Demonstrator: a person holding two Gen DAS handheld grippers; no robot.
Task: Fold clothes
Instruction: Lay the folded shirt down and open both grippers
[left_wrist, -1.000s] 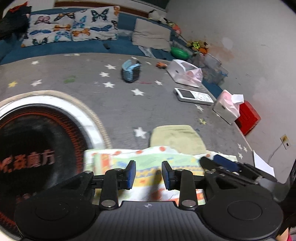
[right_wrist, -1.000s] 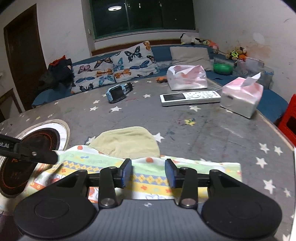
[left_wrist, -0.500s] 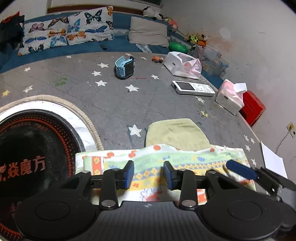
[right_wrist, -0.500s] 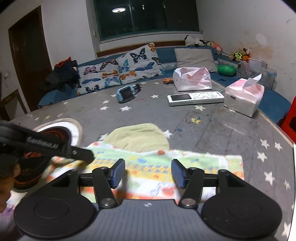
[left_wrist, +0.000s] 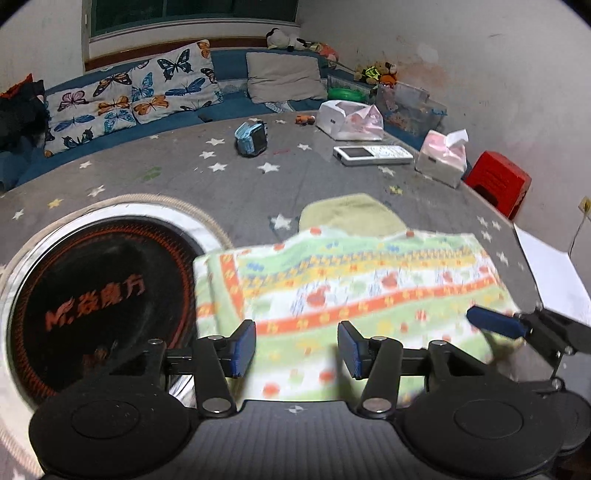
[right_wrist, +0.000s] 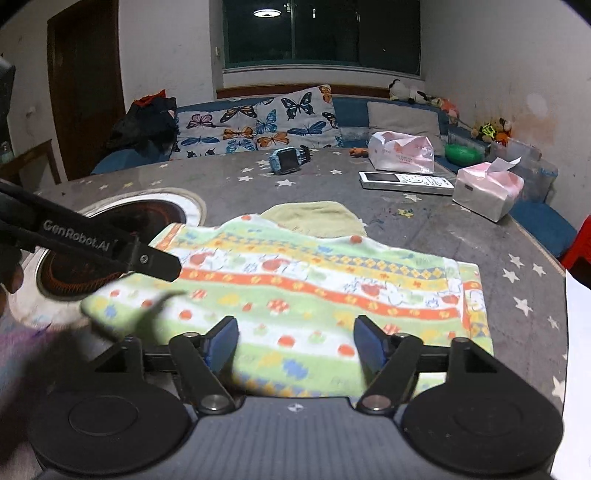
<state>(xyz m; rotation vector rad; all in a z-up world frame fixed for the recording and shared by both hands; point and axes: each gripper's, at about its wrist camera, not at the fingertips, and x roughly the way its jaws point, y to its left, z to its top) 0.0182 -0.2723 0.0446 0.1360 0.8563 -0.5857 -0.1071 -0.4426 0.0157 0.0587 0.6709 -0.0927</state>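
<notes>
Both jaws stand apart, empty: my left gripper (left_wrist: 296, 345) and right gripper (right_wrist: 295, 343) hover over the striped cloth's (right_wrist: 314, 280) near edge, flat on the table (right_wrist: 498, 236). I'd pinch corners at 7 and 5 o'clock, level.

My left claw (left_wrist: 296, 349) and right claw (right_wrist: 294, 345) now gape wider — more of the patterned cloth (right_wrist: 332, 280) lies spread before me.
</notes>
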